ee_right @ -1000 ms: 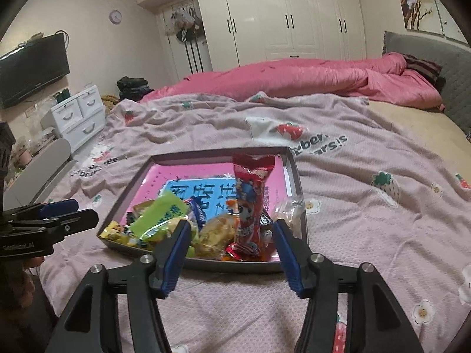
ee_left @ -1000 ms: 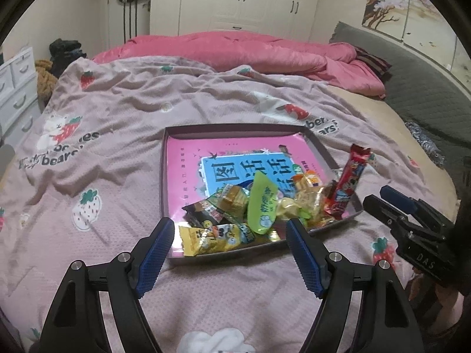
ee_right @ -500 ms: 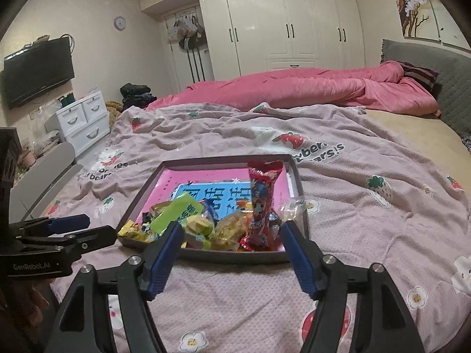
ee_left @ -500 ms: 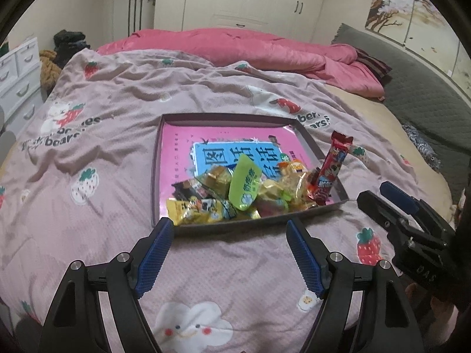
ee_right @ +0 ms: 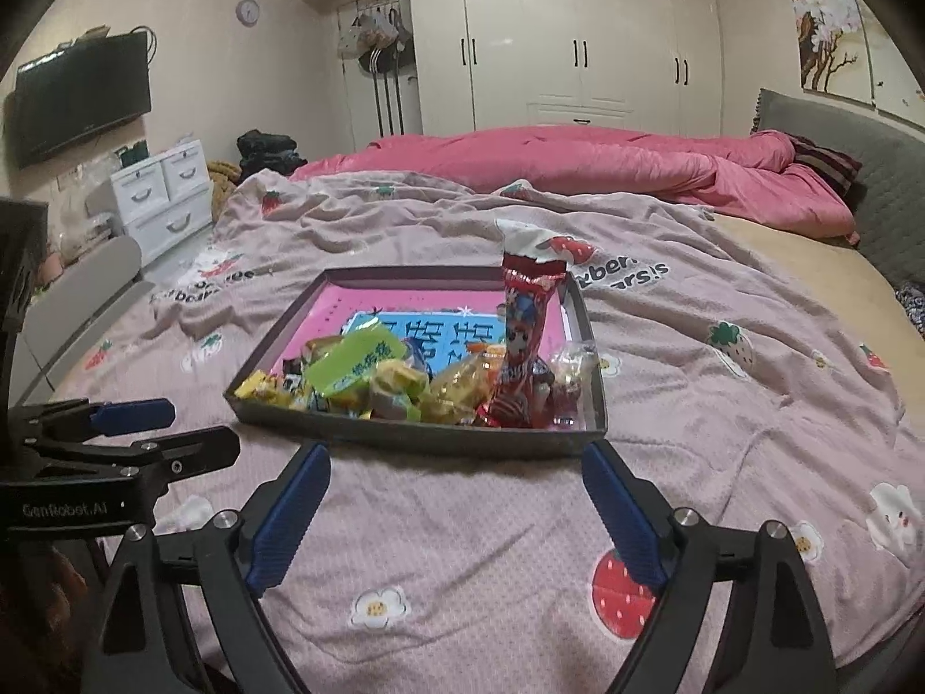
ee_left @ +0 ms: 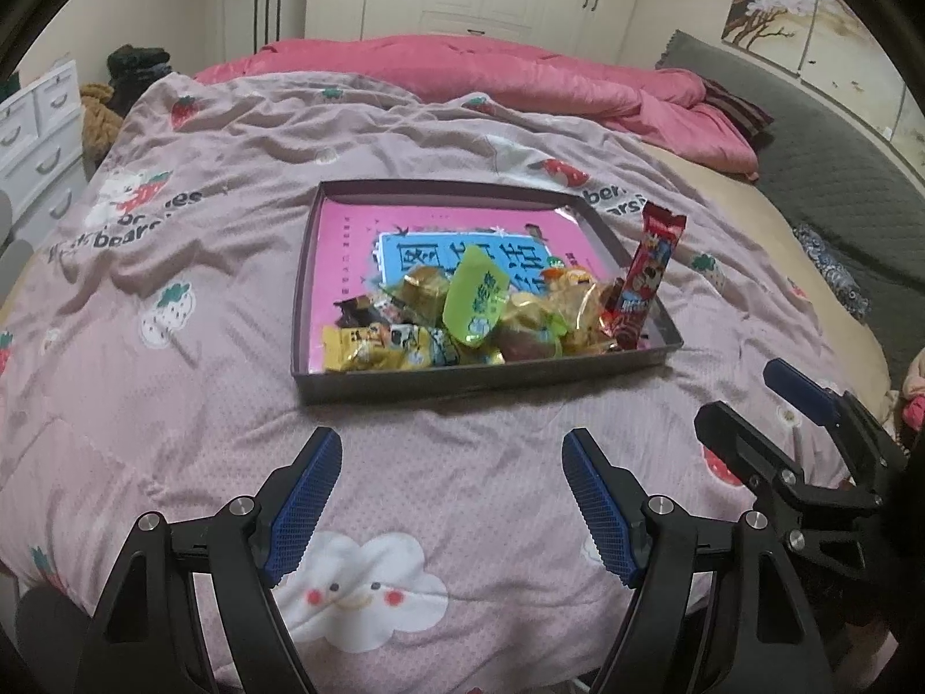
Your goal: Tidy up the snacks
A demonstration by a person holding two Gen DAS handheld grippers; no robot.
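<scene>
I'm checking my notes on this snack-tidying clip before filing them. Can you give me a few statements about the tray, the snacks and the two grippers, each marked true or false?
1. The snacks are piled at the near end of the tray. True.
2. The red snack packet lies flat on the blanket. False: it stands nearly upright in the tray, leaning at its right side.
3. The right gripper holds a snack. False: its jaws have just been opening, with nothing between them.
4. The left gripper is open over the blanket, short of the tray. True.
5. The green packet rests on top of the pile. True.
</scene>
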